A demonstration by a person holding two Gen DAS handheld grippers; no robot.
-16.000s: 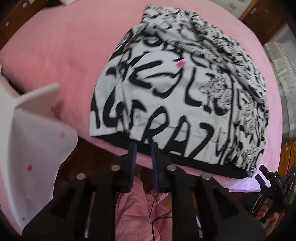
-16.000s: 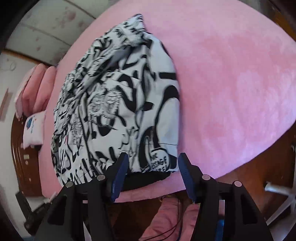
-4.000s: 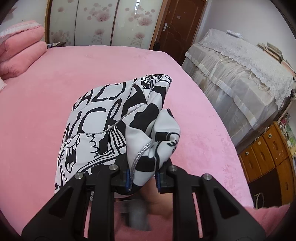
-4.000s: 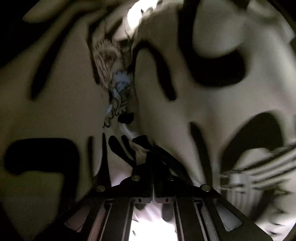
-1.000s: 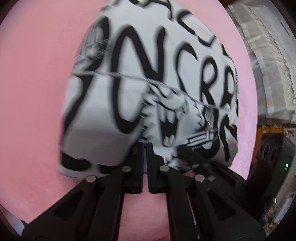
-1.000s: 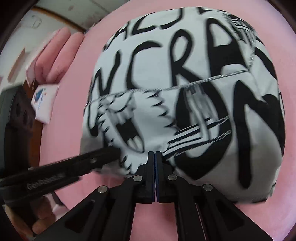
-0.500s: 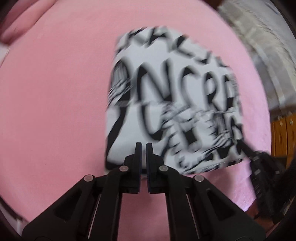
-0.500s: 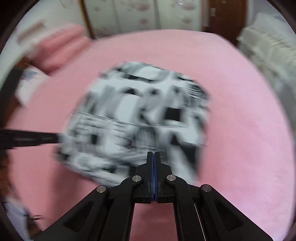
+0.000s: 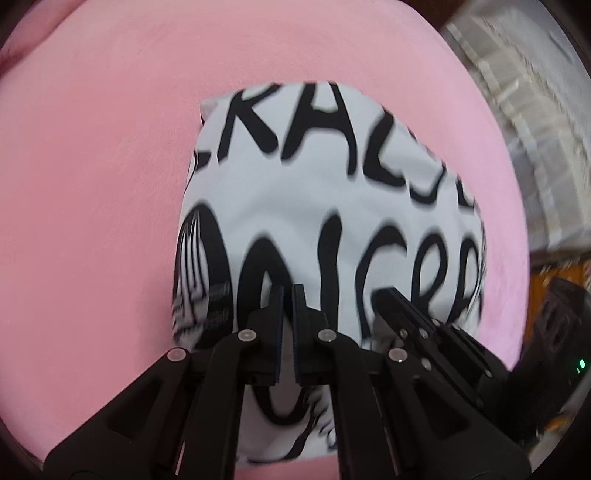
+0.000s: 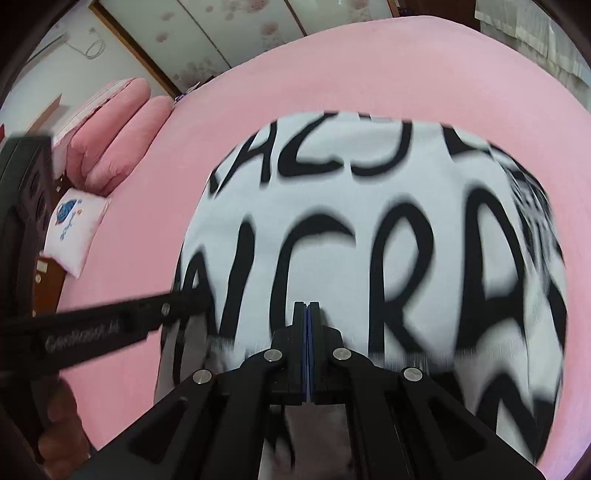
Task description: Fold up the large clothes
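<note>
A white garment [image 9: 332, 177] with big black lettering lies folded into a compact block on the pink bed [image 9: 92, 166]. My left gripper [image 9: 288, 295] is shut with nothing between its fingers, tips over the near left part of the garment. The right wrist view shows the same garment [image 10: 351, 206] filling the middle, with my right gripper [image 10: 307, 308] shut and empty over its near edge. The left gripper [image 10: 192, 299] comes in from the left there, its tip at the garment's left edge. The right gripper [image 9: 384, 295] shows beside the left one, over the garment.
Pink pillows [image 10: 110, 129] and a small white pillow [image 10: 74, 229] lie at the bed's far left. A cloth-covered piece of furniture [image 9: 535, 129] stands beyond the bed's right side. A hand [image 10: 59, 424] holds the left gripper. Wardrobe doors [image 10: 221, 29] are behind the bed.
Both grippers have come forward and down over the garment, which was farther off half a second ago and now fills more of each view. Both stay shut.
</note>
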